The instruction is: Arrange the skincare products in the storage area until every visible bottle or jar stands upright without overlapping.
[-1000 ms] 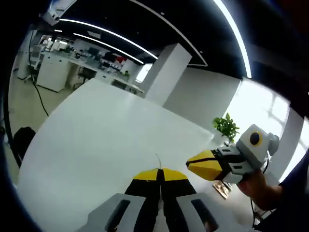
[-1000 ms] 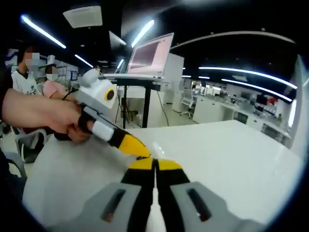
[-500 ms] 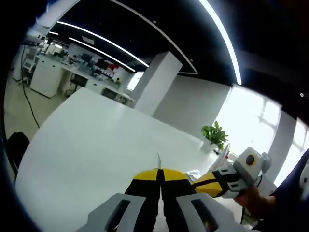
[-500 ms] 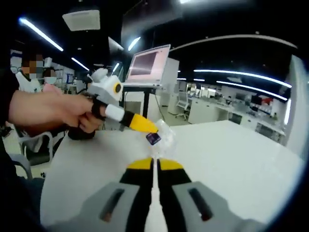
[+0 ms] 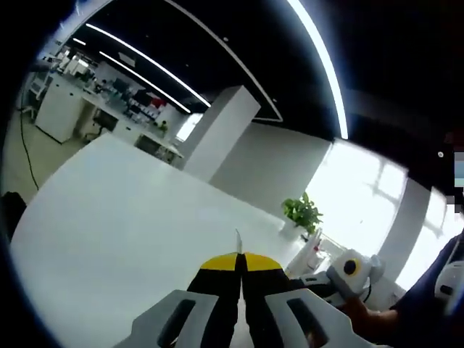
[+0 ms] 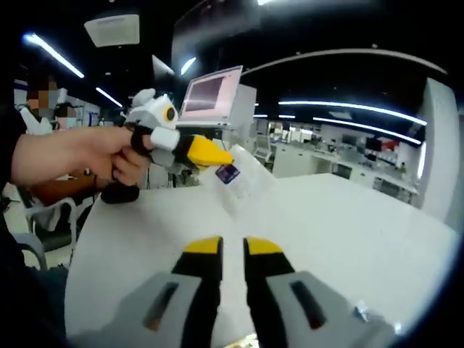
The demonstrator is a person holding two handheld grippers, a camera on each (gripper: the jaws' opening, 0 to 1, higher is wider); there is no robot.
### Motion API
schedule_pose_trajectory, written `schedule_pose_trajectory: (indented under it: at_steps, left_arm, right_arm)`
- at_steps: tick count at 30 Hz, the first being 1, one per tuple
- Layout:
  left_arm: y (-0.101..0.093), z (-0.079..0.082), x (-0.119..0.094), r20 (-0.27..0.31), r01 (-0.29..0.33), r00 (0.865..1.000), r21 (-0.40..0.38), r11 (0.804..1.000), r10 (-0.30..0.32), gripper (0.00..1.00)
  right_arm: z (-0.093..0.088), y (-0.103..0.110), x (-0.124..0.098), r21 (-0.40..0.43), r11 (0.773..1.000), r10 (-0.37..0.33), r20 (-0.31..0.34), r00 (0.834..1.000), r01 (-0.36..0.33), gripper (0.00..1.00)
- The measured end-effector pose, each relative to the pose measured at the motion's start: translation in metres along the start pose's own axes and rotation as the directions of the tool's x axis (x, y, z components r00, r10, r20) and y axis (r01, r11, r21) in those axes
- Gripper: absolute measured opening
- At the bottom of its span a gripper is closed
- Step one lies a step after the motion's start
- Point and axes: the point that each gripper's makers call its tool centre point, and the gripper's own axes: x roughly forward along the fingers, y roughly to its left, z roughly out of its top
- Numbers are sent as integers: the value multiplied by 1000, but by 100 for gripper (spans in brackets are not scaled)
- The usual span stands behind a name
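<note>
My left gripper (image 6: 222,156), held in a person's hand (image 6: 80,156), hangs above the white table (image 6: 348,232) and is shut on a clear plastic packet (image 6: 250,177) with a small dark label (image 6: 228,173). In the left gripper view its yellow tips (image 5: 238,257) press together with a thin sliver of the packet (image 5: 237,239) poking up between them. My right gripper (image 6: 233,247) sits below and in front of the packet, open, with nothing between its jaws. The right gripper's body (image 5: 341,274) shows low on the right in the left gripper view.
A laptop (image 6: 212,94) on a black stand rises behind the table's far edge. People sit at the left (image 6: 43,109). A potted plant (image 5: 301,211) stands past the table (image 5: 130,210) in the left gripper view. A small clear scrap (image 6: 360,312) lies near my right gripper.
My right gripper has opened. The left gripper has carried the packet up and away from the right gripper's tips. Both cameras have tilted a little.
</note>
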Motion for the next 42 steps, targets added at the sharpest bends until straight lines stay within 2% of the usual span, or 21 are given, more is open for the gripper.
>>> schedule_pose_trajectory:
  at_steps: [2, 8, 11, 14, 19, 21, 29, 35, 42]
  left_arm:
    - [-4, -2, 3, -7, 13, 1000, -3, 1000, -13, 0]
    - [-13, -2, 8, -1, 45, 999, -35, 998, -45, 0]
    - [-16, -4, 10, -6, 53, 999, -43, 998, -53, 0]
    - [-20, -6, 13, -16, 66, 998, -72, 995, -67, 0]
    - [-26, -12, 19, -33, 80, 996, -90, 993, -83, 0]
    - [-28, -13, 22, -37, 92, 995, -99, 991, -96, 0]
    - [-34, -22, 35, -65, 107, 991, -114, 988, -115, 0]
    - [-36, -31, 49, -101, 112, 987, -132, 985, -126, 0]
    - [-36, -46, 70, -142, 106, 982, -154, 982, -129, 0]
  right_arm:
    - [1, -3, -1, -1, 1000, -8, 9, 1000, 8, 18]
    - [-3, 5, -8, -22, 1000, -6, 9, 1000, 6, 34]
    - [0, 3, -13, -14, 1000, -24, 28, 999, 24, 45]
    - [8, -2, -19, 11, 999, -47, 81, 996, 47, 63]
    - [19, -2, -30, 61, 995, -85, 154, 984, 76, 100]
    - [22, 2, -35, 66, 996, -78, 177, 981, 67, 100]
    - [12, -2, -43, 70, 993, -104, 134, 985, 95, 100]
    - [11, -15, -61, 70, 988, -145, 144, 979, 136, 100]
    - [0, -28, -78, 97, 980, -183, 132, 974, 171, 98]
